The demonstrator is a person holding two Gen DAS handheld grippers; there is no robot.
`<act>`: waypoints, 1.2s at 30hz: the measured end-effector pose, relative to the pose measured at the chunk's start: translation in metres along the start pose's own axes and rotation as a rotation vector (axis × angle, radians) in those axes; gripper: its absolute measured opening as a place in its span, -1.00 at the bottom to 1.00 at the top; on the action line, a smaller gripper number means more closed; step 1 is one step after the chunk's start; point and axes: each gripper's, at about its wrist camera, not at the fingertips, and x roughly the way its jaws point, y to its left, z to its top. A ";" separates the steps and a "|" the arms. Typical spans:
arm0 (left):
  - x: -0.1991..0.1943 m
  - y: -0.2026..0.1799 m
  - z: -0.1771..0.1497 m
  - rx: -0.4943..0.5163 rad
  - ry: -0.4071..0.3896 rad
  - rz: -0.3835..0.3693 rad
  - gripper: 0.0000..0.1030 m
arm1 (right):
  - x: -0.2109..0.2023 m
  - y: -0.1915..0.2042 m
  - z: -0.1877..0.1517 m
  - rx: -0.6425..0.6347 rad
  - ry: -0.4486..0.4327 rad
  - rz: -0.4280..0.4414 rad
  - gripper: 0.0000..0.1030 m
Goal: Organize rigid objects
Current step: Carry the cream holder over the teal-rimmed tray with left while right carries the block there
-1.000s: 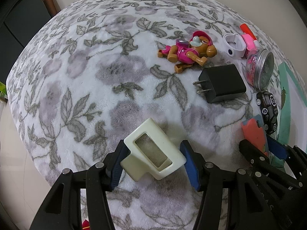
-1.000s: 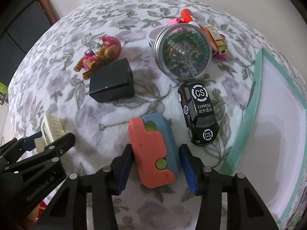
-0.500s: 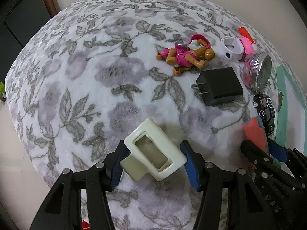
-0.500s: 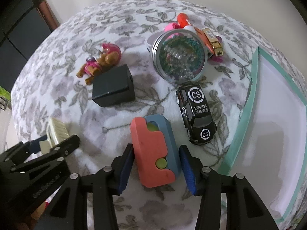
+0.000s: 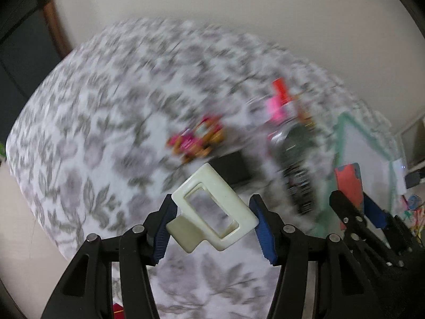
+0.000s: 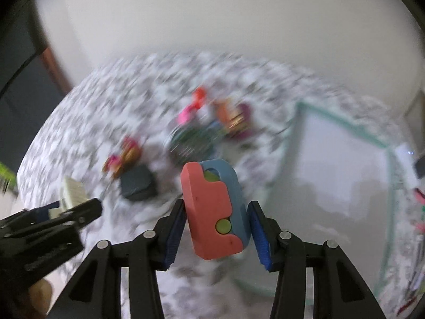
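While both pictures are smeared by motion, the held things are sharp: the cream clip (image 5: 212, 210) sits crosswise between the blue pads (image 5: 261, 230) of the left gripper (image 5: 212, 222), jaws closed on it, clear of the floral cloth (image 5: 87, 122). To its right, the red-and-blue block (image 6: 215, 212) stands upright in the right gripper (image 6: 216, 232), jaws pressed on both its sides, likewise off the cloth.

Beyond them, at the middle of the cloth, lie a black charger (image 6: 136, 186), a pink toy dog (image 5: 198, 141), a toy car (image 5: 298, 186) and a blurred cluster of a jar (image 6: 191, 143) and small pink and red bits. On the right lies a white tray (image 6: 337, 159) with a green rim, bare where it shows.

Judging from this, the step in hand is carrying two picked items, most likely toward the tray. The next move calls for swinging both grippers right, keeping them apart, lowering each piece over the tray floor without clipping the rim, and only then opening the jaws.
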 end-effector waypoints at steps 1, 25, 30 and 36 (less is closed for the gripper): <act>-0.007 -0.014 0.005 0.013 -0.013 -0.015 0.13 | -0.005 -0.008 0.002 0.022 -0.017 -0.010 -0.02; 0.010 -0.209 0.053 0.189 -0.025 -0.191 0.13 | -0.010 -0.196 0.034 0.458 -0.083 -0.240 -0.02; 0.038 -0.223 0.064 0.194 -0.016 -0.195 0.13 | 0.020 -0.219 0.031 0.482 -0.037 -0.255 -0.02; 0.079 -0.244 0.057 0.234 0.031 -0.220 0.13 | 0.056 -0.233 0.025 0.469 0.035 -0.270 -0.02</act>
